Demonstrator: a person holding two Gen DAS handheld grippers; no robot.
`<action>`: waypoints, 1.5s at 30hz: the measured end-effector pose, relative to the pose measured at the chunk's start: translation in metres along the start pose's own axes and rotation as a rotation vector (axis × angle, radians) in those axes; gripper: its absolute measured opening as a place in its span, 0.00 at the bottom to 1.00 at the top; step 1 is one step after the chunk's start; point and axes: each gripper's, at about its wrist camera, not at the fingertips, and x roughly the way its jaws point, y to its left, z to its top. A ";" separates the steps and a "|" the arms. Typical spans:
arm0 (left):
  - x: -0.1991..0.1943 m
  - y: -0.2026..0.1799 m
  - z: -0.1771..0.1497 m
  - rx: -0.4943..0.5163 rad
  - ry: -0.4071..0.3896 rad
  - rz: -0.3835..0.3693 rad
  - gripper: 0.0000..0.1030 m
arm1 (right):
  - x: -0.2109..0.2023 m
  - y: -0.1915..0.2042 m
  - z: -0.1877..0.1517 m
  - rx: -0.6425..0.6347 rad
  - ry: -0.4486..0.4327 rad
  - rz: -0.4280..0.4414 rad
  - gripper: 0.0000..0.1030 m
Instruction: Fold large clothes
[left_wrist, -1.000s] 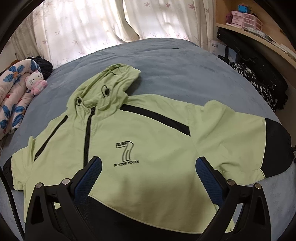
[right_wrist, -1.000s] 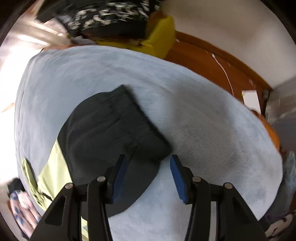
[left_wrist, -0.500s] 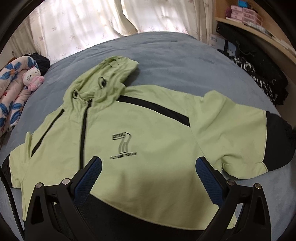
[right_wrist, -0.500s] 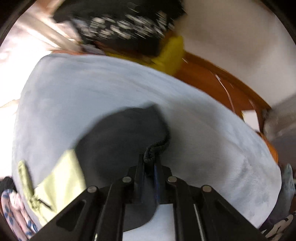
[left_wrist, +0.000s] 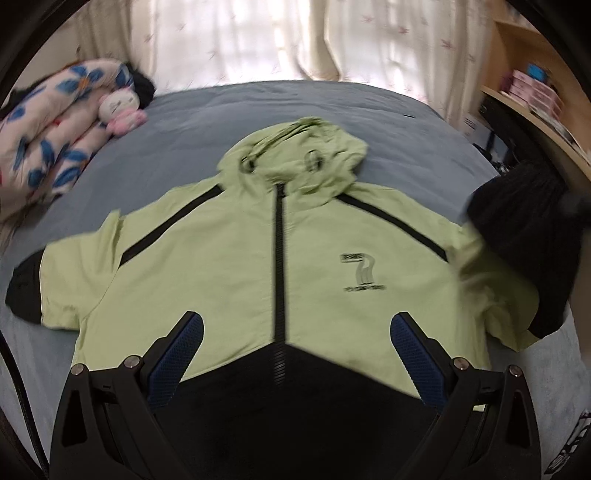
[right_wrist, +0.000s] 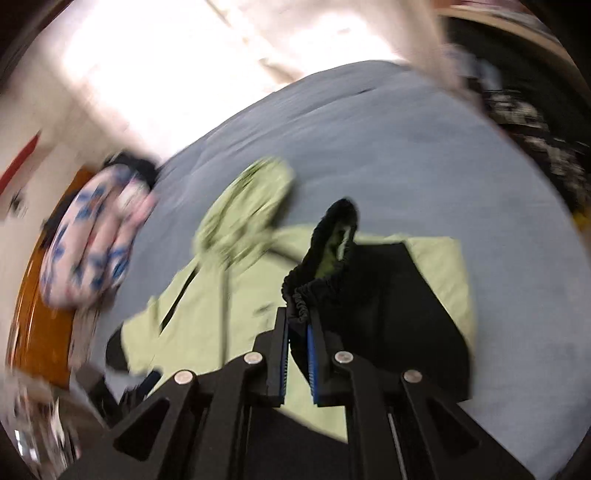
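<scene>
Light green hooded jacket spread face up on the grey-blue bed, zip running down the middle, hood toward the curtains, black hem nearest the left gripper. Left gripper held above that hem with its jaws wide apart and nothing between the pads. Right gripper clamped on the elastic black cuff of one sleeve, lifted clear of the bed (cuff mouth gaping, green lining showing), black sleeve draped across the green body.
</scene>
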 end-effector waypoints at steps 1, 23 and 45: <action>0.001 0.008 -0.002 -0.012 0.008 -0.010 0.98 | 0.018 0.011 -0.012 -0.017 0.031 0.008 0.10; 0.110 -0.006 -0.033 -0.189 0.390 -0.476 0.75 | 0.077 -0.075 -0.163 0.341 0.013 0.098 0.39; 0.136 -0.061 -0.018 -0.095 0.392 -0.404 0.27 | 0.084 -0.082 -0.177 0.302 -0.001 0.128 0.39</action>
